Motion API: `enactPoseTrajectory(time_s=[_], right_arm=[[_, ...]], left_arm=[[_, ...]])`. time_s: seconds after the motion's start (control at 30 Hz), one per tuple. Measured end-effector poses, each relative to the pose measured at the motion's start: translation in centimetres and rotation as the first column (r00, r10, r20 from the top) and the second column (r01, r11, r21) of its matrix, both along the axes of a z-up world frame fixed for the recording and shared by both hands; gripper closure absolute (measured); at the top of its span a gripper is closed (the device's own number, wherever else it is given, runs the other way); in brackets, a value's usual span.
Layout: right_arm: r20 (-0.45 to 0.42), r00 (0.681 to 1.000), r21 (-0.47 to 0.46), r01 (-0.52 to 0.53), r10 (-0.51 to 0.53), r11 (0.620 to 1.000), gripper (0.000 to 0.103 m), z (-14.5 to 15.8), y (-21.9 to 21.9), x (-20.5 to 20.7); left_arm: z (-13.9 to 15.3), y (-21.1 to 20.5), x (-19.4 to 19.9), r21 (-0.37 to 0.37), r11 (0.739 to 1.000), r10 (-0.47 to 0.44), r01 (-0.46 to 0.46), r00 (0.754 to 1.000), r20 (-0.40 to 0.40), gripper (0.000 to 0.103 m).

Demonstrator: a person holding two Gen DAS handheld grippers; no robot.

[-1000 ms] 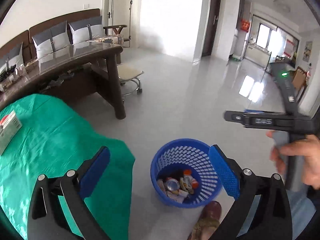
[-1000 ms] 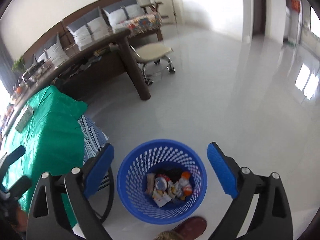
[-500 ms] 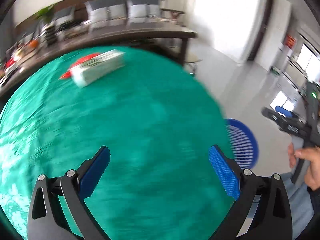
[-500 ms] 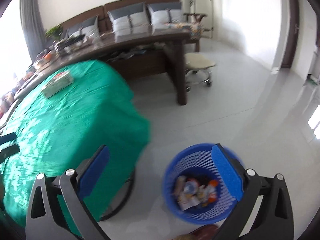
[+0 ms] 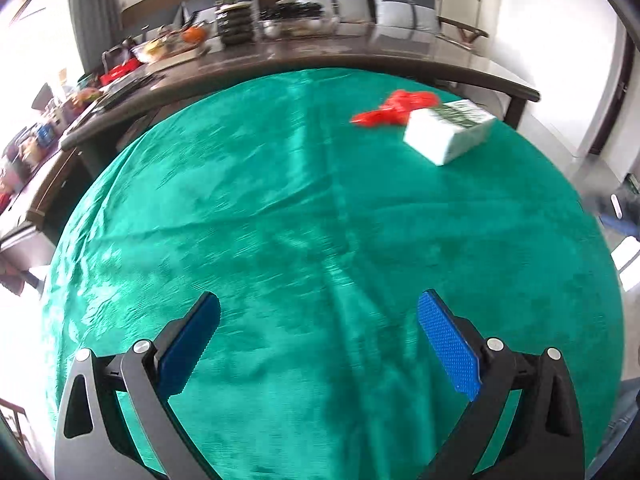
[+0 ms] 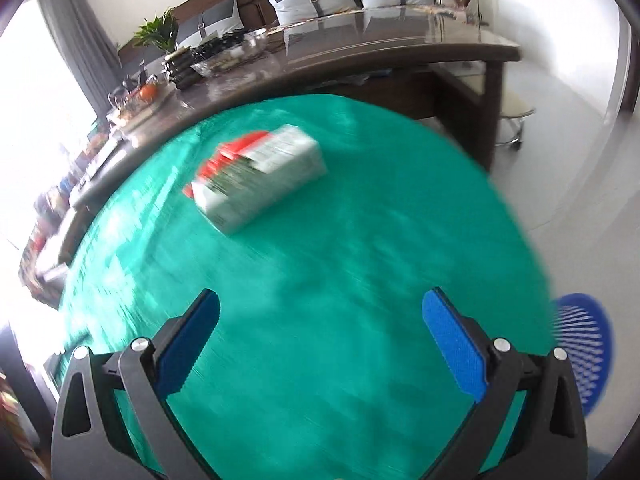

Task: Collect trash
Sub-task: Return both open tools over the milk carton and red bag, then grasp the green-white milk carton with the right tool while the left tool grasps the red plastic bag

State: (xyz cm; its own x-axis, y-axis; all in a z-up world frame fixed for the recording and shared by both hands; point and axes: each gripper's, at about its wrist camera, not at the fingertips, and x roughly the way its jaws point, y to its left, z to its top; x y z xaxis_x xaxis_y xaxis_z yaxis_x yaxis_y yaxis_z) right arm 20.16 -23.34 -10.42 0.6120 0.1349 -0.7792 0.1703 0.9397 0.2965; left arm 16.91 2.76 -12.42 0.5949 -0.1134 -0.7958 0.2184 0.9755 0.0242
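Left wrist view first: the left gripper (image 5: 318,334) hangs over the green tablecloth (image 5: 280,220) with its blue pads (image 5: 448,352) spread wide, nothing between them. Up at about 1 o'clock on the cloth sits a white tissue pack (image 5: 450,134) with a green printed top, and a crumpled red wrapper (image 5: 394,111) lies just beside it on the far side, looks like they're touching. Behind the cloth runs a long dark table (image 5: 360,56) full of clutter.

Right wrist view, pretty blurry: the right gripper (image 6: 320,334) is also released, fingers wide apart over the same cloth, holding nothing. The tissue pack is at around 11 o'clock here, red wrapper poking out from behind it. The blue basket (image 6: 582,354) sits on the floor at 4 o'clock, past the cloth's edge.
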Motion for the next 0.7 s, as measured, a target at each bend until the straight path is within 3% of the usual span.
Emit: enactPoseTrajectory(time_s=[0.13, 0.3, 0.47, 0.7], right_arm=[[-0.012, 0.999, -0.008, 0.044, -0.044, 0.999, 0.005, 0.1, 4.6, 5.8], [-0.019, 0.985, -0.064, 0.169, -0.170, 0.984, 0.005, 0.0, 6.7, 10.0], [-0.051, 0.972, -0.095, 0.222, -0.228, 0.970, 0.005, -0.6, 7.7, 11.8], [-0.081, 0.952, -0.239, 0.268, -0.294, 0.933, 0.005, -1.7, 9.1, 13.4]], left_arm=[[-1.3, 2.1, 0.6, 0.017, 0.999, 0.027, -0.027, 1.000, -0.014, 0.005], [-1.5, 3.2, 0.7, -0.033, 0.999, 0.027, -0.028, 0.999, -0.030, 0.005], [-1.5, 3.3, 0.8, -0.048, 0.998, 0.037, -0.038, 0.999, -0.034, 0.005], [-1.6, 2.9, 0.9, -0.027, 0.999, 0.036, -0.037, 0.999, -0.036, 0.005]])
